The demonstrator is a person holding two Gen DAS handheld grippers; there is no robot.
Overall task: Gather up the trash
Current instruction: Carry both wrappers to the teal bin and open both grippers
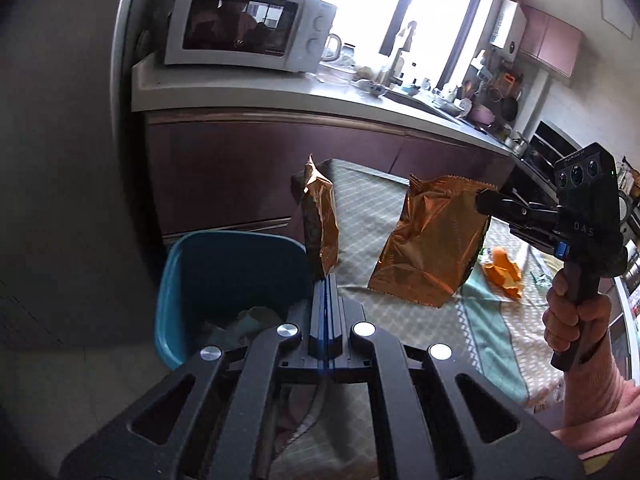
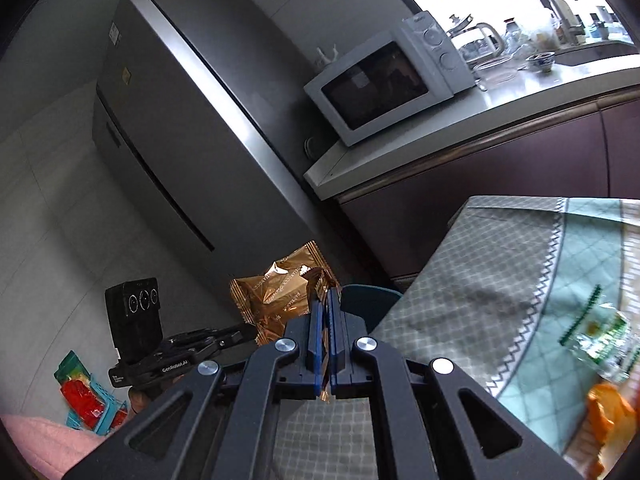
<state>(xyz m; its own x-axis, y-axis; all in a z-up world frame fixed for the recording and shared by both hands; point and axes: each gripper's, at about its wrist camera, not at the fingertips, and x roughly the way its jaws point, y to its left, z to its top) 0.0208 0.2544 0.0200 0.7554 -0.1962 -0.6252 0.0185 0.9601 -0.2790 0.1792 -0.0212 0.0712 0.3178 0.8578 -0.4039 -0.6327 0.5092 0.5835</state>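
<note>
Two gold wrappers in the air, carried toward the bin (image 1: 192, 280) off the bench's (image 1: 400, 320) corner. Left gripper (image 1: 327, 280) jaws clamped on wrapper one (image 1: 320, 232); right gripper (image 1: 486, 204) jaws clamped on wrapper two (image 1: 432, 248). Peel (image 1: 502, 270) remains on bench.

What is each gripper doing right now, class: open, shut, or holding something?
Left gripper: shut on a gold wrapper, beside the blue bin.
Right gripper: shut on a second gold wrapper, over the table edge.
</note>
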